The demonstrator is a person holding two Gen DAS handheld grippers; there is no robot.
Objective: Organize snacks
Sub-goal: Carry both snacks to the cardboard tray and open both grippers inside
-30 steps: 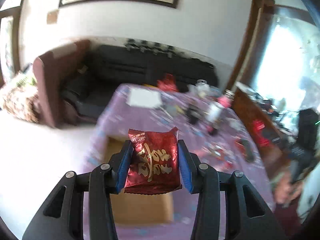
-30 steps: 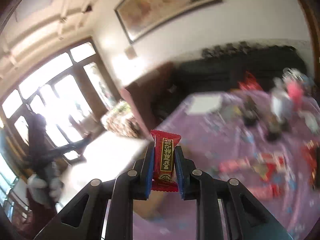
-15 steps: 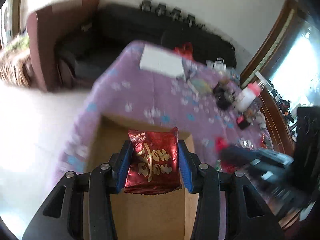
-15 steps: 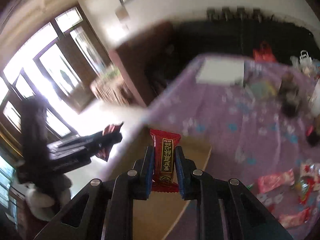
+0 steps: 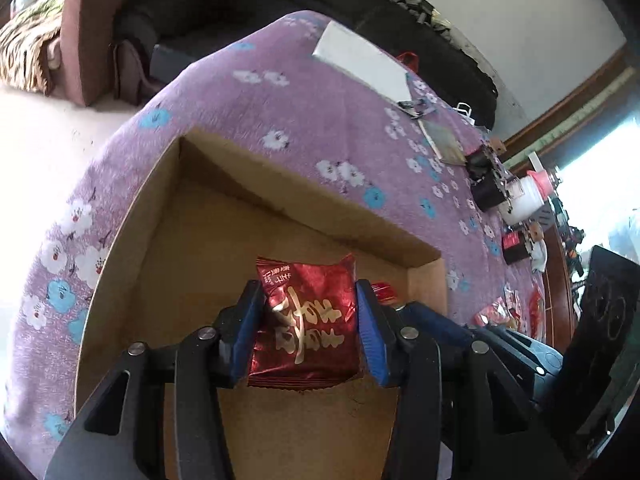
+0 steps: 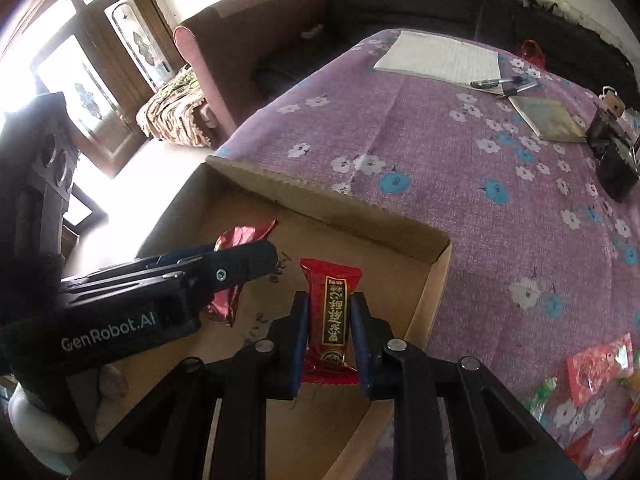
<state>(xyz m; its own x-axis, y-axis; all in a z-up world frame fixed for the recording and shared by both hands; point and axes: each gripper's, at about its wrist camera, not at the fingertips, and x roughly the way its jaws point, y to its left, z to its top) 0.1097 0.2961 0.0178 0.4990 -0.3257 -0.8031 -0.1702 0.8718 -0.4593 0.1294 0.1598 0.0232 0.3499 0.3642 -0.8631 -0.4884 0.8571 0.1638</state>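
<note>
Hovering over the cardboard box (image 6: 434, 280), both tools grip red snack packets.

Daylight floods in from the glazed doors (image 6: 120, 80) far off to the left of the right hand-held gripper (image 6: 329, 336), blowing the floor (image 6: 160, 168) out to pure white. Same glare on the floor left of the left hand-held gripper (image 5: 310, 328), and a window (image 5: 600, 184) burns white on its right. Both views are sharp in the middle, bowed hard at the rims, with black corners. The cardboard box (image 5: 320, 220) walls cast soft shadow inside.
</note>
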